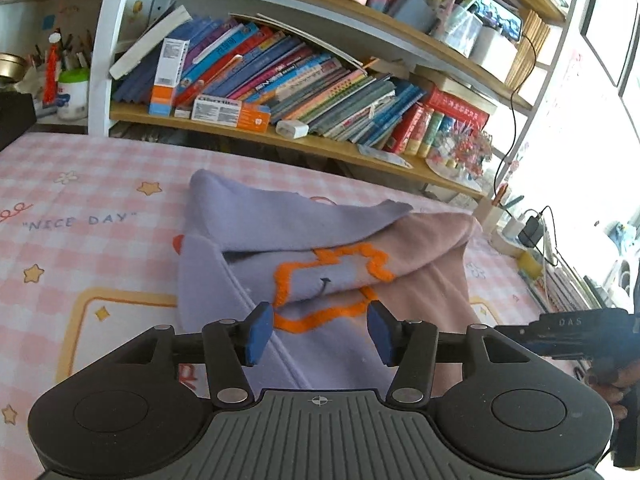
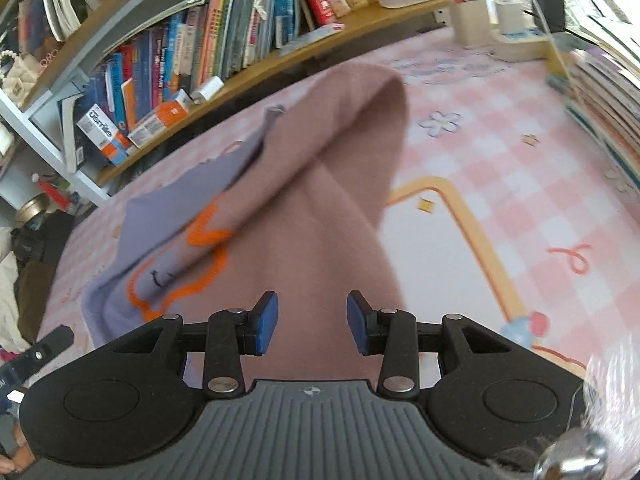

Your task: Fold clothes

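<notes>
Soft, light lilac-and-dusty-pink fleece garment with orange embroidered outline (image 1: 320, 264) lay bunched on the pink checked table (image 1: 100, 208); my left hand-held gripper (image 1: 320, 332) and right hand-held gripper (image 2: 312, 322) hung half-open, empty; I'd pinch a hem corner.

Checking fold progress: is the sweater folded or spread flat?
Partly folded: the sweater has its lilac layers doubled over and its pink part draped across, loosely bunched, not a neat flat stack.

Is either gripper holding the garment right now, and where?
Neither: the left gripper and right gripper are both open above the folded garment.
</notes>
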`<state>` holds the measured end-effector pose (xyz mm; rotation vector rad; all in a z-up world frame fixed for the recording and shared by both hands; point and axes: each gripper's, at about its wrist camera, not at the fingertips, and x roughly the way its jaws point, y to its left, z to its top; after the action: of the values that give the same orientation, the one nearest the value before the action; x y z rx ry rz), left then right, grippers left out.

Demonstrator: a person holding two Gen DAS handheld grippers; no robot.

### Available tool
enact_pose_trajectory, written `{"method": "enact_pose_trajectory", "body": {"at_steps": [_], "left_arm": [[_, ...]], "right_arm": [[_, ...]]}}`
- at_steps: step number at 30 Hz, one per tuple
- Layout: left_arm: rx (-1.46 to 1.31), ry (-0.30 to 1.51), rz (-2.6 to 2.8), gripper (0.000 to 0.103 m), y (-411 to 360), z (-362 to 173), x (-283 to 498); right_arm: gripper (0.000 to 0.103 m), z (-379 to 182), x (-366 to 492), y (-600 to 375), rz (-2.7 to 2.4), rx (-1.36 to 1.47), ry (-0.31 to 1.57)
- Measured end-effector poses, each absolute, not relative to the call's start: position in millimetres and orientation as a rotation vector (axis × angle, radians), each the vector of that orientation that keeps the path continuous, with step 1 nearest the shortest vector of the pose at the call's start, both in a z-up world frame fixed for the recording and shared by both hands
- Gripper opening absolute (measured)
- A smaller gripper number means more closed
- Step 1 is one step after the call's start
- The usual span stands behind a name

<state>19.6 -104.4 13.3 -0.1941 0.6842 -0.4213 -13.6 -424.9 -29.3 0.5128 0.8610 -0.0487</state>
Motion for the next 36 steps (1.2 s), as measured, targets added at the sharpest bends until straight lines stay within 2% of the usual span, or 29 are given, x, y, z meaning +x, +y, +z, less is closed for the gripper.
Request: {"method": "enact_pose_trajectory", "body": {"at_steps": [6,11,31,33,36], "left_arm": [[-0.191,0.697,-0.386,0.053,-112,9,8],[-0.157,0.727,-0.358,0.058,-121,3,1],[0.024,0.783,-0.193,0.059,-130,-13,12],[0.059,0.784,-0.174,0.059,-136,-16,19],[0.103,0.776,-0.129,0.059,-136,-23,30]], "right_arm": [[0.036,-36,-24,-439,-0.048,0.498,0.881],[0.036,-42,-28,-447,-0.053,0.496,0.901],[0.040,-57,-23,-431,-0.070,0.346,0.917],[0.034,-58,-20,-424,-0.076,0.293,0.916],[0.010,-60,-14,-410,-0.053,0.183,0.910]]}}
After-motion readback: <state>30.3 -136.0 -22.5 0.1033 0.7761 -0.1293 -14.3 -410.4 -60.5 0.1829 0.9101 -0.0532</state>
